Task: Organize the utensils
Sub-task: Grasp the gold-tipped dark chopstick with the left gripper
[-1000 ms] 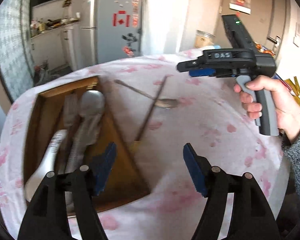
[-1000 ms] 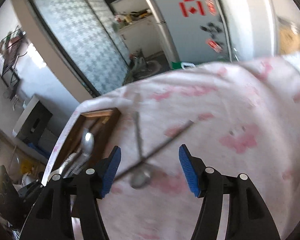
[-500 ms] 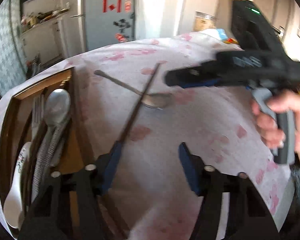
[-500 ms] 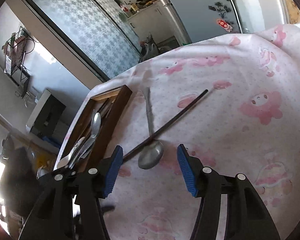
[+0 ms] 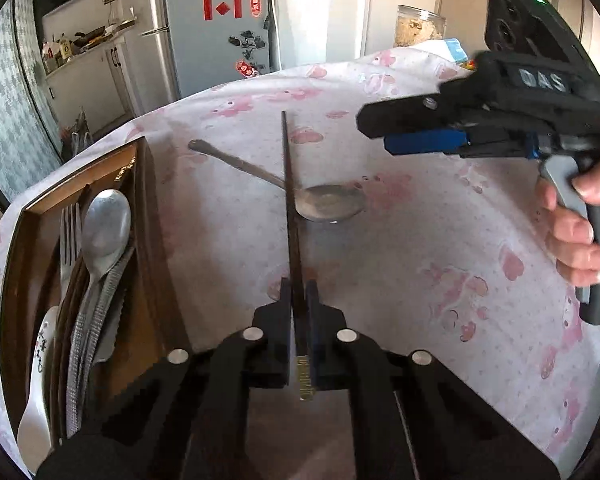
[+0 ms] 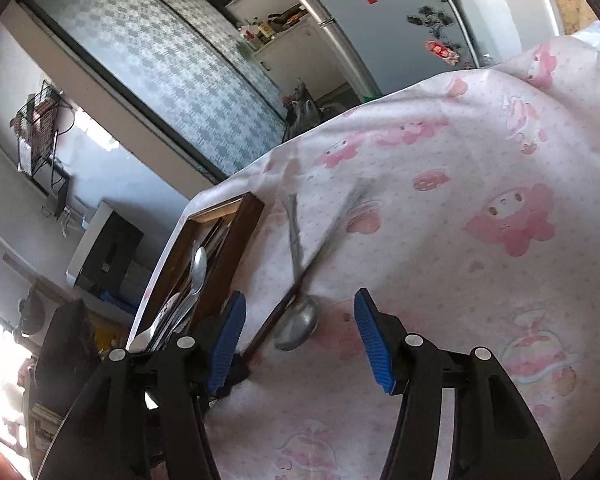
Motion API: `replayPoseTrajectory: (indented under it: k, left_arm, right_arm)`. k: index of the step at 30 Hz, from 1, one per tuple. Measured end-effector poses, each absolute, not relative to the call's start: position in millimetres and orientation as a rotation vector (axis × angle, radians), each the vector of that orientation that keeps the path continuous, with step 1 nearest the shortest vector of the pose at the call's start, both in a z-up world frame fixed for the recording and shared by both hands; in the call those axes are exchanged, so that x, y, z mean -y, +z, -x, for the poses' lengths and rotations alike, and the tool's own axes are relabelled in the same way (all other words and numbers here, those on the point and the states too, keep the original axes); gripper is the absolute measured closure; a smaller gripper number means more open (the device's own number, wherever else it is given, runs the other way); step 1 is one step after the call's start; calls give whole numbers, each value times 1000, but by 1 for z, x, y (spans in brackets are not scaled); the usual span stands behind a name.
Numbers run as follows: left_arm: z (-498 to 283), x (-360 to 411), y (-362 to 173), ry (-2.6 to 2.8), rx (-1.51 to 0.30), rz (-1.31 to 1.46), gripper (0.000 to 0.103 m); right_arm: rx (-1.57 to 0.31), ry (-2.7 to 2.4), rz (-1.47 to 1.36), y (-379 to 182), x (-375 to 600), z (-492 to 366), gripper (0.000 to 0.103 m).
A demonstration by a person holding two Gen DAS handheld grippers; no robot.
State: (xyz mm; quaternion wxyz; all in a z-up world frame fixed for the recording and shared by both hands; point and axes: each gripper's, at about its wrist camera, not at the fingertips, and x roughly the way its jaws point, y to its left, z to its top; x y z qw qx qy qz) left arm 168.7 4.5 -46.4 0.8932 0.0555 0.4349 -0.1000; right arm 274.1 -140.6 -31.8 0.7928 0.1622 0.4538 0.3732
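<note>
The left gripper (image 5: 299, 312) is now clamping the near end of the dark chopstick (image 5: 290, 208); a second ago its jaws were standing wide apart above the table with nothing between them, and half a second ago they were closing in around the stick. So the pick looks made, and the stick is ready to be lifted toward the tray, though it is not yet clear of the cloth.

Ahead of the gripper, the chopstick is running straight away across the pink-patterned tablecloth (image 5: 420, 280) and crossing over the handle of a metal spoon (image 5: 328, 206), whose bowl is lying just to the right of the stick. A careless lift could drag or flip that spoon.

To the gripper's left, the wooden tray (image 5: 148, 248) is already holding a fork, a spoon, a knife and a white ceramic spoon, so free room inside looks narrow.

To the right and higher, the right gripper (image 6: 298, 340) is hovering with its blue pads parted and nothing between them, held by a hand (image 5: 580, 236), pointing down toward the spoon's bowl (image 6: 298, 326).
</note>
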Motion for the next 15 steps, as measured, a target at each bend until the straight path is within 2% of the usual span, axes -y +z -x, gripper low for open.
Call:
replayPoseTrajectory:
  k: [7,9,11,12,15]
  left_arm:
    - [-153,3,-32,-253,-862,-87,97]
    - [-150,8,-25,-272,-850,-85,97]
    - [-148,12,-21,-288,-843,-82,97]
    - [-146,14,-20,-296,-843,-85,97]
    - [-142,13,-19,-297,-836,-83,96]
  right_arm:
    - [-1005,786,-399,-41,134,-285,48]
    - [-1018,785,-413,-45,131,-288,54]
    - [-1020,778,-409,-46,125,-289,77]
    - [-1017,771,-406,-46,125,-288,84]
    - [-988,756,-394,-38,124,-283,88]
